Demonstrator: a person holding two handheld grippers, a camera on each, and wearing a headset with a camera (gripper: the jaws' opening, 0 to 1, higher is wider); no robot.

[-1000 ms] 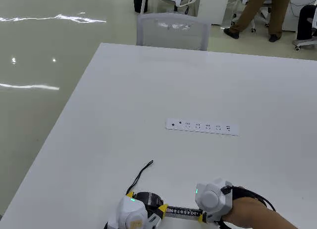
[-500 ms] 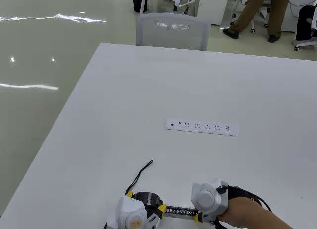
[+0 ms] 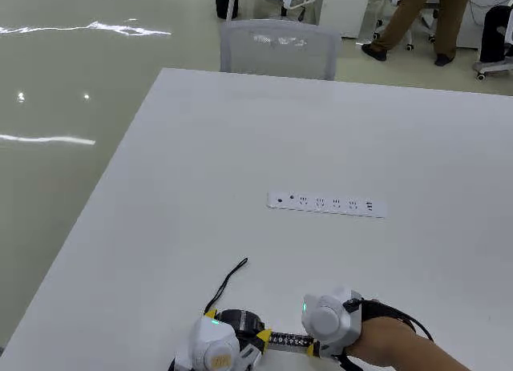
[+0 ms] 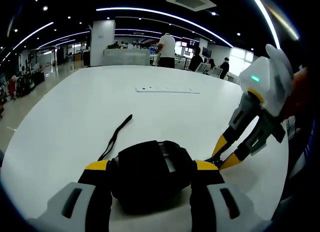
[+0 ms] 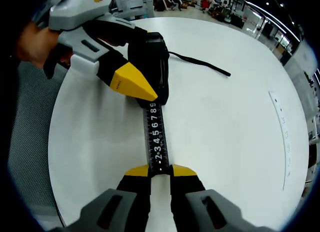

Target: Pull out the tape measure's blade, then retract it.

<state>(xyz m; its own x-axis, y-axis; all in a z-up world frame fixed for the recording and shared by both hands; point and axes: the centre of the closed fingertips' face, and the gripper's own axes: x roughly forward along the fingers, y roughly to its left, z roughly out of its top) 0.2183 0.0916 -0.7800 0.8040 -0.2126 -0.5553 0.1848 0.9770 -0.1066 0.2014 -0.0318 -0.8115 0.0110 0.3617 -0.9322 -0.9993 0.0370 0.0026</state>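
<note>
A black tape measure case (image 4: 150, 174) rests near the table's front edge, clamped between the yellow-tipped jaws of my left gripper (image 4: 151, 166). In the head view the case (image 3: 240, 320) sits just beyond the left gripper (image 3: 220, 348). A short stretch of numbered blade (image 5: 155, 137) runs out of the case (image 5: 152, 56) to my right gripper (image 5: 160, 170), which is shut on the blade's end. The blade (image 3: 286, 340) spans the small gap to the right gripper (image 3: 317, 347) in the head view. The case's black wrist strap (image 3: 225, 285) trails away across the table.
A white power strip (image 3: 326, 204) lies mid-table, well beyond the grippers. The white table (image 3: 321, 131) stretches far ahead, with a grey chair (image 3: 279, 50) at its far edge. People stand in the room's background. The table's left edge (image 3: 72, 251) drops to a shiny floor.
My right gripper has moved left toward the case, so the exposed blade is shorter. The left gripper and case have stayed put.
</note>
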